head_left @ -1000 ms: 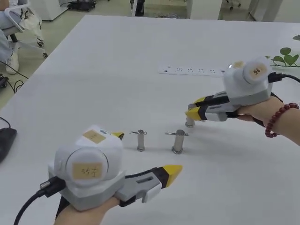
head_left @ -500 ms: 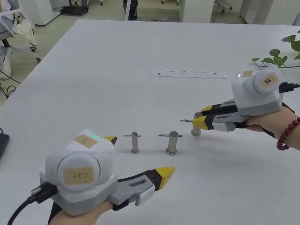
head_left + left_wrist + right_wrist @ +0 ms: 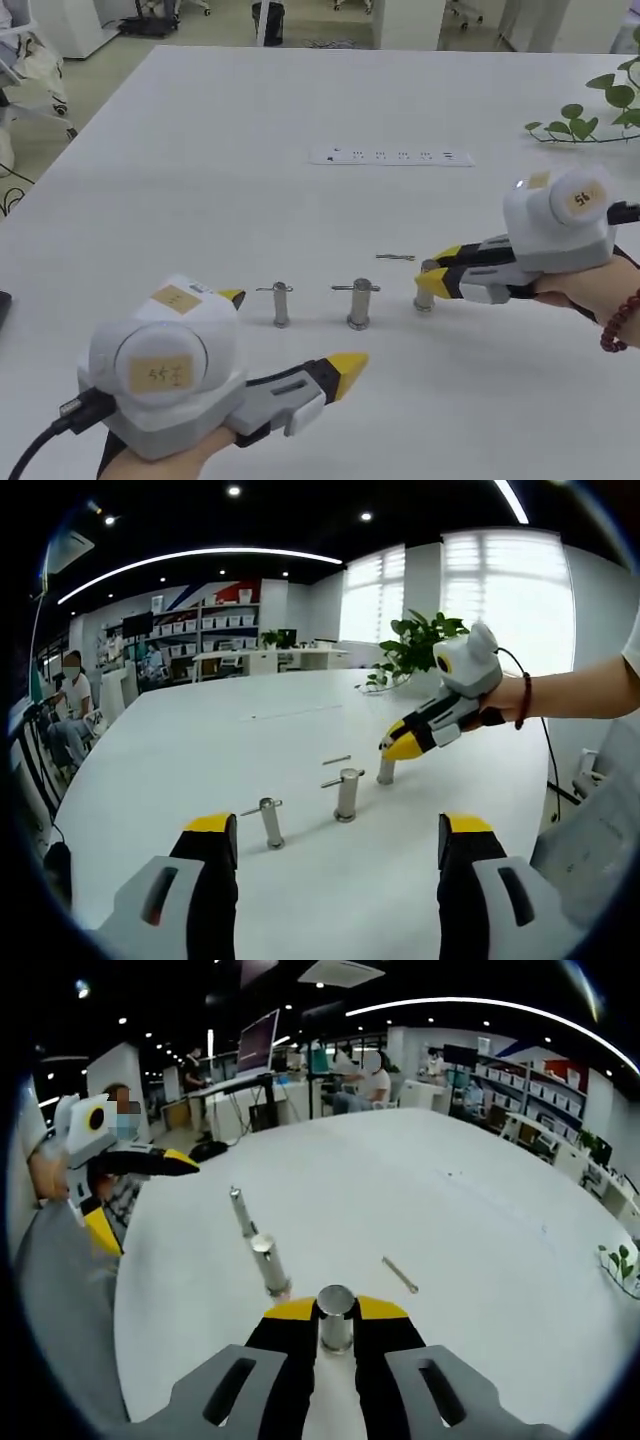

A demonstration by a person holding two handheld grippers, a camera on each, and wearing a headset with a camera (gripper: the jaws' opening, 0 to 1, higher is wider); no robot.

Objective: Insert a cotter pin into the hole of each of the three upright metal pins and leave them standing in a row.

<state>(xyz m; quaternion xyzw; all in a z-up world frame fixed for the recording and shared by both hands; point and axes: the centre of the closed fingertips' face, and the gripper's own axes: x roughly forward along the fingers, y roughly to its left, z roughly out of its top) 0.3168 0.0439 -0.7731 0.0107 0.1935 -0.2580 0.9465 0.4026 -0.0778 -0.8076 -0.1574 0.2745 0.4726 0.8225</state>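
Nearest the person, the left tool hangs over the bench with its jaws spread wide and nothing between them.

Just ahead of its tips stand the first pin and, to its right, the middle pin. Both are upright. The first cotter and second cotter sit crosswise through their tops, so those two look finished.

Further right, the right tool has its jaws closed on the third pin. In the right gripper view the pin stands upright between the yellow tips.

The change is at this pin. Half a second ago a cotter sat level with the pin's top, apparently at or in the hole. The loose cotter now lies flat on the bench, just beyond the right tool's tips and clear of the pin. It seems to have slipped out or missed, though the pictures are too small to settle which.

That leaves the third insertion to be made again. The open left tool is probably the one to fetch the loose cotter while the right steadies the pin. Thin wire lying flat will be fiddly to pinch.
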